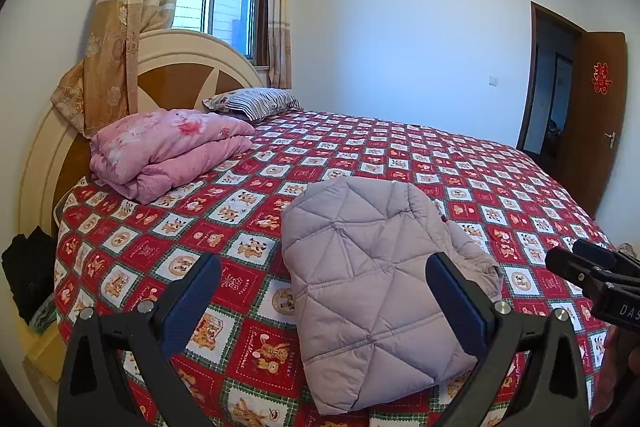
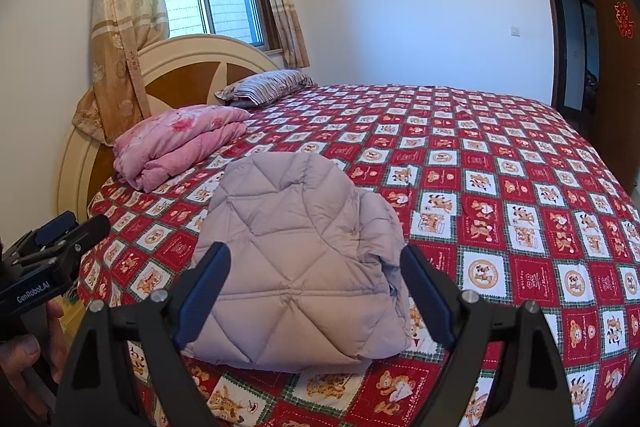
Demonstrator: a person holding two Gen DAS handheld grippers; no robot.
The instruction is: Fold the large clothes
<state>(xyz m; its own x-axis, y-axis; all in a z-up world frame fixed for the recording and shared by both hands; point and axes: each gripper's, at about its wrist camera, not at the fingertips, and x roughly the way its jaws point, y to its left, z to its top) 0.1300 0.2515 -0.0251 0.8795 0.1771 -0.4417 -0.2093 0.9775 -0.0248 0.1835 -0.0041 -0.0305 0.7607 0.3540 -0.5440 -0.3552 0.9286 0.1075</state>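
Observation:
A grey quilted jacket (image 1: 360, 267) (image 2: 296, 247) lies folded into a compact bundle on the red patterned bedspread (image 1: 460, 163) (image 2: 500, 187), near the bed's front edge. My left gripper (image 1: 323, 261) hovers just short of the jacket, open, with nothing between its blue pads. My right gripper (image 2: 315, 250) is also held over the bundle's near edge, open wide and touching nothing. In the left wrist view the right gripper (image 1: 592, 275) shows at the right edge. In the right wrist view the left gripper (image 2: 60, 239) shows at the left edge, with a hand below it.
A folded pink quilt (image 1: 168, 151) (image 2: 176, 143) and a striped pillow (image 1: 252, 101) (image 2: 268, 87) lie by the cream headboard (image 1: 180, 55). Curtains and a window stand behind it. A brown door (image 1: 592, 115) stands open at the far right. Dark items (image 1: 30, 275) sit left of the bed.

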